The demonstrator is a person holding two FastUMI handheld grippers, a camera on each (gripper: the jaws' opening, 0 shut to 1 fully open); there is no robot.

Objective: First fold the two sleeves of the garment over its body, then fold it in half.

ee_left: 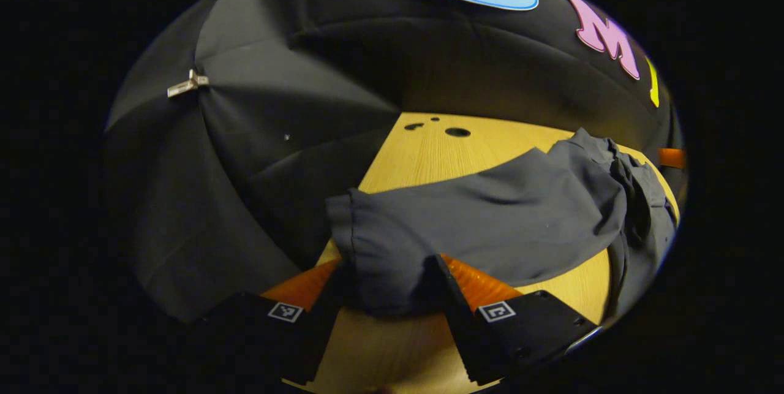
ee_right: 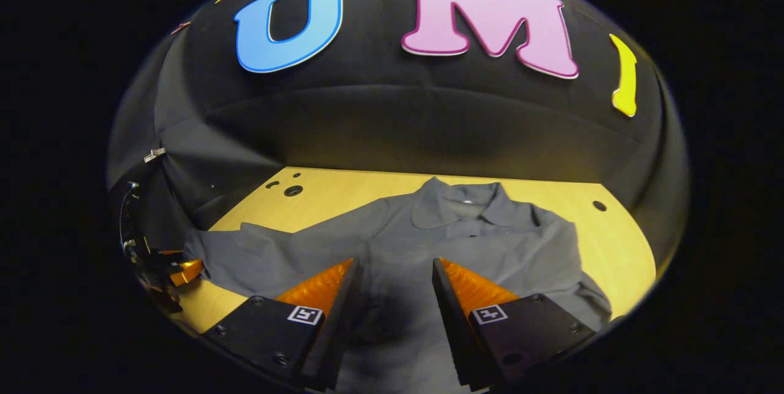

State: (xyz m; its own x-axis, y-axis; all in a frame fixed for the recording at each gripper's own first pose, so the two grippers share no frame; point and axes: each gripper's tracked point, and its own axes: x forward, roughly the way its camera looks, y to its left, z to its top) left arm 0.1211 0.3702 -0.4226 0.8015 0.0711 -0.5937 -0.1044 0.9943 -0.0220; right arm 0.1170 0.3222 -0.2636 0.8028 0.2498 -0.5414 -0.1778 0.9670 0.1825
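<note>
A grey collared shirt lies flat on the wooden table, its collar toward the far wall. One sleeve stretches out to the left. In the left gripper view the cuff of that sleeve lies between the fingers of my left gripper, which stands open around it. That left gripper also appears at the sleeve's end in the right gripper view. My right gripper is open over the shirt's body. The other sleeve lies along the right side.
Bare table runs beyond the sleeve, with a few round holes near the far edge. The black cloth wall comes close at the table's left side, held by a metal clip.
</note>
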